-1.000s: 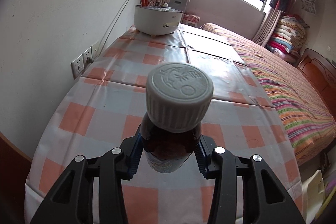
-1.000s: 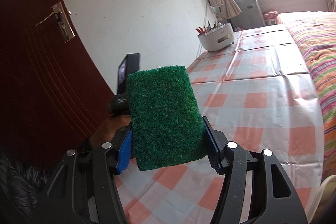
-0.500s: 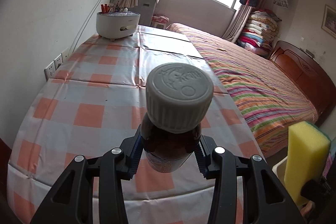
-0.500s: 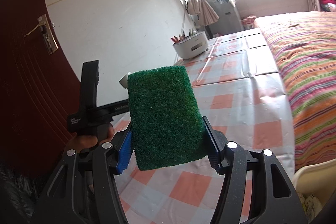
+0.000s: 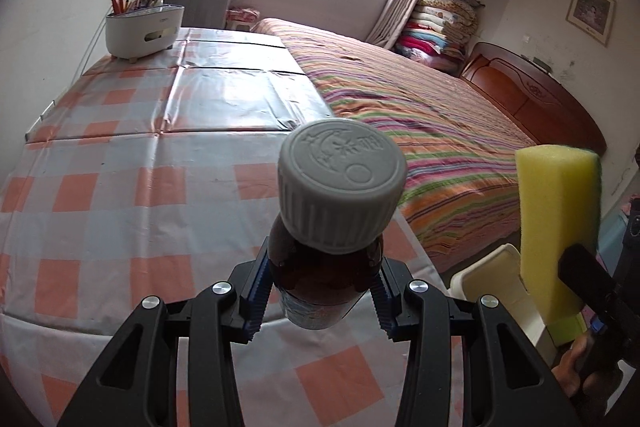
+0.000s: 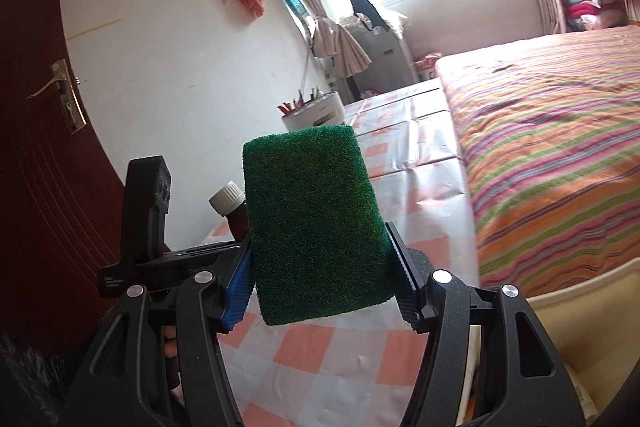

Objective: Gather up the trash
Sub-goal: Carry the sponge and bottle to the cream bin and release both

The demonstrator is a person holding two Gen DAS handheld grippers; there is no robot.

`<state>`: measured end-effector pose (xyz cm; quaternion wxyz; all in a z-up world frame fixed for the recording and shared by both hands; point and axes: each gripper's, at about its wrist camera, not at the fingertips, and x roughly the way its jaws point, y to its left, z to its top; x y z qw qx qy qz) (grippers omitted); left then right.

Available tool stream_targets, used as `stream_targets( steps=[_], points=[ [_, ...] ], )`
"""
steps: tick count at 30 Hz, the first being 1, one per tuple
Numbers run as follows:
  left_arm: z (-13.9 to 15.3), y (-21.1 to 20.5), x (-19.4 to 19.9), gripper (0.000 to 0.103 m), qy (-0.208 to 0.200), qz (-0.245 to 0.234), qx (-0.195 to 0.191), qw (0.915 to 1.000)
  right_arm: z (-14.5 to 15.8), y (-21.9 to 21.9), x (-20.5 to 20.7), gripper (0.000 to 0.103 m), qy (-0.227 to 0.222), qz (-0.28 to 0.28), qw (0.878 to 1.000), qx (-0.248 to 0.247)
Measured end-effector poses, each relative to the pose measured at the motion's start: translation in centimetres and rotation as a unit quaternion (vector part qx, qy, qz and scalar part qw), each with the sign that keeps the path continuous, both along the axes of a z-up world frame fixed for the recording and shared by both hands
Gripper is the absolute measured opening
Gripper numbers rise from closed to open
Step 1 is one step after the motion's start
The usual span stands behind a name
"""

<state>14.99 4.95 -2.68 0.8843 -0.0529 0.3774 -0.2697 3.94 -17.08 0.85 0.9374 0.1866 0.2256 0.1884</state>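
Note:
My left gripper [image 5: 320,291] is shut on a brown glass bottle [image 5: 320,279] with a grey ribbed cap [image 5: 342,183], held upright above the checked table's near edge. My right gripper [image 6: 320,279] is shut on a sponge [image 6: 314,227], its green scouring side facing the camera. In the left wrist view the sponge [image 5: 556,227] shows its yellow side at the far right, above a cream bin [image 5: 492,287]. In the right wrist view the bottle [image 6: 234,207] and the left gripper sit to the left of the sponge, and the bin's rim [image 6: 580,291] is at the lower right.
The table [image 5: 120,167] has an orange and white checked cloth. A white holder with pencils [image 5: 144,31] stands at its far left. A bed with a striped cover [image 5: 420,115] runs along the table's right side. A dark red door [image 6: 36,147] is to the left.
Both grippers have swung to the right, toward the table's right edge and the cream bin. The bottle and the sponge stay gripped. The sponge now shows larger in the left wrist view.

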Motion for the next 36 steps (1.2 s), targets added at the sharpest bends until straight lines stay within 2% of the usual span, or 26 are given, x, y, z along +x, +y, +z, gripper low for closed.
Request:
stream_targets(
  steps=[9, 15, 25, 36],
  points=[
    [-0.6, -5.0, -2.5, 0.043, 0.015, -0.069, -0.011, 0.9974, -1.6, -3.9, -2.3, 0.058, 0.013, -0.056, 0.998, -0.023],
    [-0.7, -8.0, -4.6, 0.043, 0.019, -0.111, -0.010, 0.9936, -2.2, -7.1, -3.4, 0.058, 0.024, -0.099, 0.995, -0.019],
    [-1.0, -12.5, -7.5, 0.043, 0.017, -0.168, 0.006, 0.9857, -5.2, -12.2, -5.6, 0.058, 0.073, -0.197, 0.978, -0.006],
    [-1.2, -15.4, -8.8, 0.043, 0.017, -0.195, 0.014, 0.9806, -5.2, -12.2, -7.0, 0.060, 0.085, -0.241, 0.967, -0.005]
  ],
)
